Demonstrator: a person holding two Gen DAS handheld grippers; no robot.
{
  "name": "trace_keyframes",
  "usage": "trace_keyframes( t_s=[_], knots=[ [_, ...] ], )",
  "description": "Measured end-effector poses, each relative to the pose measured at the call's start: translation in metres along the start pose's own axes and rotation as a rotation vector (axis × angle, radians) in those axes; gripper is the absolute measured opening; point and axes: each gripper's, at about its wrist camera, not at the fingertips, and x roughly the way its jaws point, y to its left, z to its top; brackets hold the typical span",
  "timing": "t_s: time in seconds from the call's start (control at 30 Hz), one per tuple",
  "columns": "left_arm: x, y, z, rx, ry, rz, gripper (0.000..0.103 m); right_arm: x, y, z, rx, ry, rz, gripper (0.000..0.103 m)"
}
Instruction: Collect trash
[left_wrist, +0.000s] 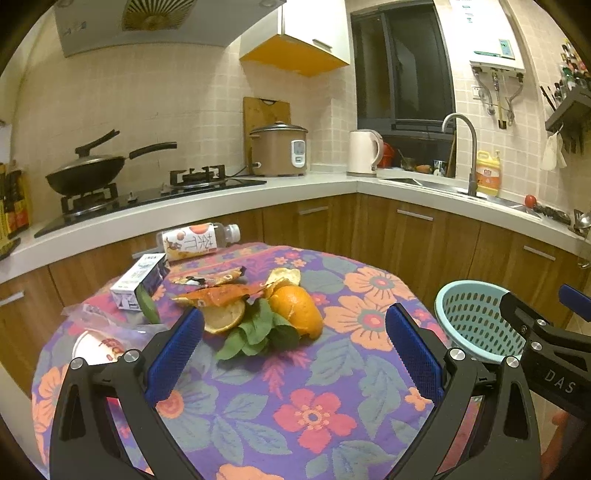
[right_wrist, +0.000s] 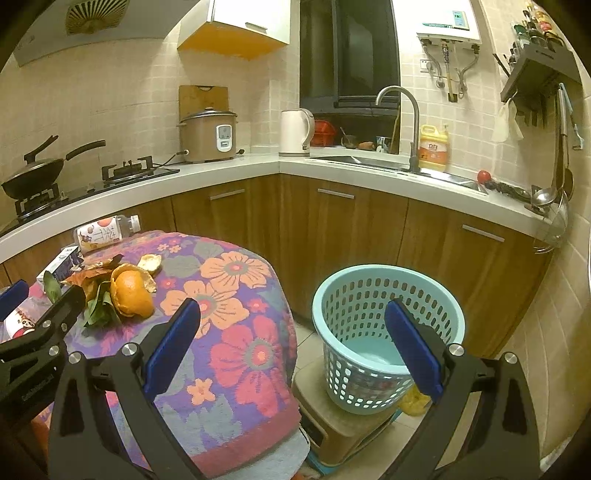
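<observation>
Trash lies on a floral tablecloth: orange peel on green leaves, an orange wrapper, a small carton, a plastic bottle lying on its side, and a paper cup at the left edge. My left gripper is open, empty, just short of the peel. The light blue perforated basket stands on a stool right of the table. My right gripper is open and empty between the table edge and the basket. The peel also shows in the right wrist view.
A kitchen counter wraps behind the table with a wok on the stove, a rice cooker, a kettle, a sink with faucet and a detergent jug. Wooden cabinets stand close behind the table and basket.
</observation>
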Motion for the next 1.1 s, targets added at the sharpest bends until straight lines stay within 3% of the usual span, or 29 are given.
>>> trace_keyframes(
  t_s=[1.1],
  knots=[
    [0.008, 0.017, -0.004, -0.018, 0.016, 0.007, 0.095, 0.007, 0.006, 0.001, 0.001, 0.023, 0.022, 0.095]
  ],
)
